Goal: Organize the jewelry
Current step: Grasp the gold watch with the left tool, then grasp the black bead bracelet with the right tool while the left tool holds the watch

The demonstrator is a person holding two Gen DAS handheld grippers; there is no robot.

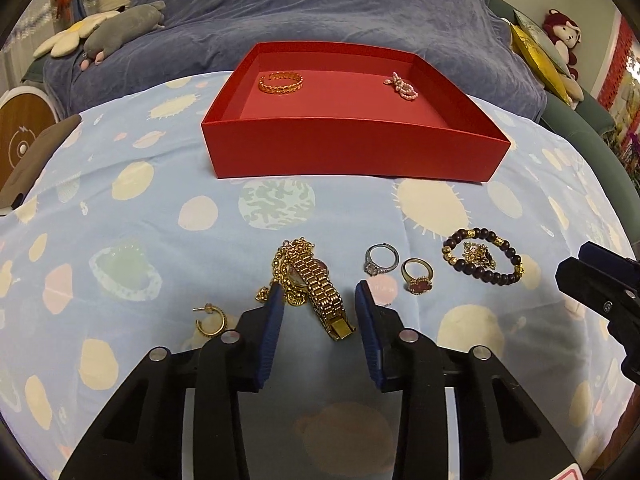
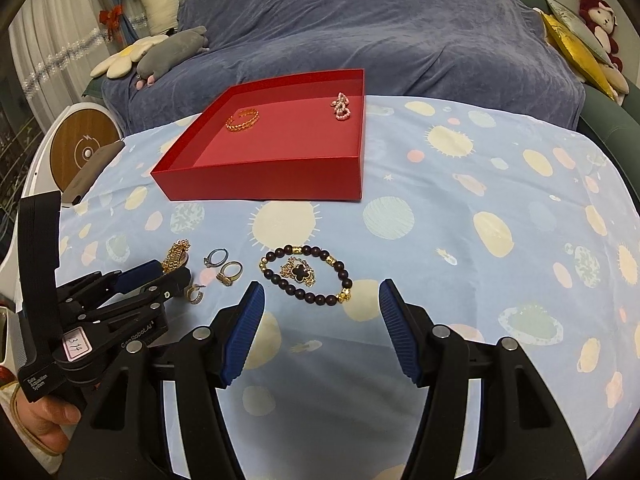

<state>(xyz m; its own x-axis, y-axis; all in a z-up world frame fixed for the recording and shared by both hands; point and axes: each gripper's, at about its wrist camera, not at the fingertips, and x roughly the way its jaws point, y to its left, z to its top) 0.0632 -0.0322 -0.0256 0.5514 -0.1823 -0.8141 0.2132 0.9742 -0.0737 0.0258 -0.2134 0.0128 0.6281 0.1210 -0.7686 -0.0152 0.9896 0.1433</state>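
Note:
A red box (image 1: 352, 152) (image 2: 260, 180) at the back of the cloth holds a gold bangle (image 1: 280, 82) and a pink pearl piece (image 1: 402, 88). My left gripper (image 1: 319, 294) (image 2: 160, 276) is low over a gold link bracelet (image 1: 324, 300) tangled with a gold chain (image 1: 286, 264). Its blue pads straddle the pile, with a gap showing on the right side. A gold hoop earring (image 1: 212, 322), a silver ring (image 1: 380, 264) and a red-clover ring (image 1: 418, 278) lie close by. My right gripper (image 2: 322, 292) is open and holds nothing, just short of a dark bead bracelet (image 2: 344, 276) that encircles a clover pendant (image 2: 299, 271).
The table wears a blue cloth with pale blobs. A brown flat case (image 2: 92, 176) lies at its left edge beside a round wooden-topped device (image 2: 82, 148). Behind are a blue-grey covered sofa (image 2: 380, 40) and plush toys. A person's hand (image 2: 44, 420) holds the left gripper.

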